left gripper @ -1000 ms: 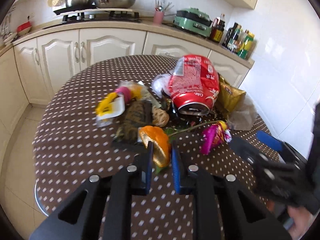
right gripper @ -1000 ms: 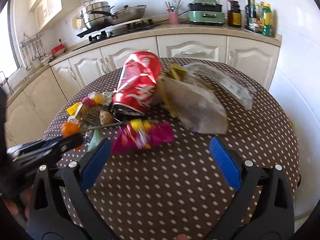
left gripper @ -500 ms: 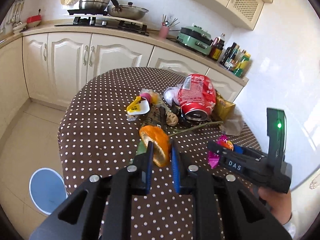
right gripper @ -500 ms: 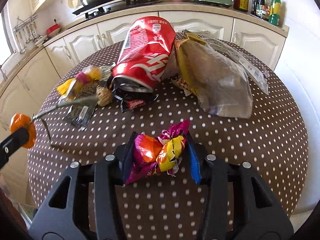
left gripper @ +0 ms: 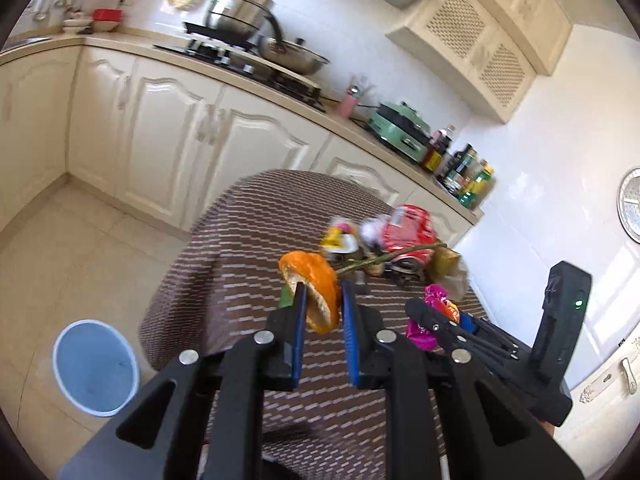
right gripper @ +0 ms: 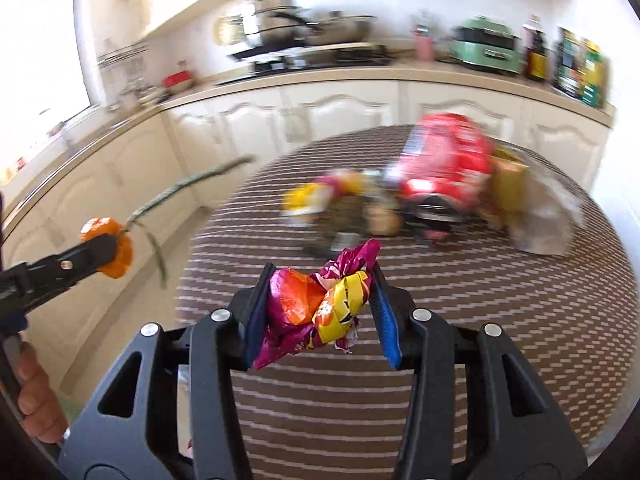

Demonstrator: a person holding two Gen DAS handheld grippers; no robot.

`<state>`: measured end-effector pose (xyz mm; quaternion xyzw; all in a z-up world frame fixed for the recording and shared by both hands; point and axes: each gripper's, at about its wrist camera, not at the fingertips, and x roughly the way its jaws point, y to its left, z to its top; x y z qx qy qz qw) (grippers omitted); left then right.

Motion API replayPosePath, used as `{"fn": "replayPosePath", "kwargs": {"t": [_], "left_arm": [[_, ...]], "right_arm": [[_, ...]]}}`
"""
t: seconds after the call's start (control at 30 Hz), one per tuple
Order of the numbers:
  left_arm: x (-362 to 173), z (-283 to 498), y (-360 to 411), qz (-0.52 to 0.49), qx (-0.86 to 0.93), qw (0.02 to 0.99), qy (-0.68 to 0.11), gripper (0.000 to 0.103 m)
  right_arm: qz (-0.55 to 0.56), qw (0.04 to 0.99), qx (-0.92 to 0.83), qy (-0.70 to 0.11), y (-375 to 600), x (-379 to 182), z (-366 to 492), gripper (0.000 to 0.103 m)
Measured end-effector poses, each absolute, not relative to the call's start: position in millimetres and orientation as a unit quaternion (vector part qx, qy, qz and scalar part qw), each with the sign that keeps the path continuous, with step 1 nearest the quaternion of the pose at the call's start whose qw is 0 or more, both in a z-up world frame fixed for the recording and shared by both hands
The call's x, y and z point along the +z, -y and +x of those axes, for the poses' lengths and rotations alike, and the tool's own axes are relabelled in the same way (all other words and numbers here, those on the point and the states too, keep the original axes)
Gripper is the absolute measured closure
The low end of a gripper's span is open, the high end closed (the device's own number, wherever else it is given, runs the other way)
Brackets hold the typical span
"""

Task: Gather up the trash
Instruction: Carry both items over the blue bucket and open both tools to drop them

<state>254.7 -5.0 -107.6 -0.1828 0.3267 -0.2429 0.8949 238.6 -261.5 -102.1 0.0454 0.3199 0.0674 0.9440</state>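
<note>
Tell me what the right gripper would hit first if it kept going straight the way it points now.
Probably the blurred pile of litter on the brown dotted round table, around the crushed red drink can. The right gripper, shut on the crumpled pink and yellow wrapper, points at it; depth is unclear through blur.

The flower is orange on a green stem; the crumpled wrapper is magenta, orange and yellow. The tablecloth is brown with white dots, the crushed can red, the bin pale blue.

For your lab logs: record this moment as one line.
left gripper: holds orange flower | right gripper: holds crumpled wrapper | bin: floor
</note>
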Motion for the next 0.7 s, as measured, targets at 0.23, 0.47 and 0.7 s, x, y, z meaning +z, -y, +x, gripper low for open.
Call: {"fn": "replayPosePath", "kwargs": {"t": [0.23, 0.47, 0.7], "left_arm": [[-150, 250, -84, -0.199, -0.148, 0.901, -0.356, 0.087], [-232, 269, -168, -0.220, -0.031, 0.878, -0.423, 0.087], [-331, 322, -218, -0.242, 0.031, 0.832, -0.499, 0.086]], "right_arm": [[0.008, 0.925, 0.160, -0.343, 146, -126, 259, 0.058], [-0.027, 0.885, 0.220, -0.410, 29, -205, 305, 0.058], [-0.036, 0.856, 0.225, -0.464, -35, -284, 346, 0.058]]}}
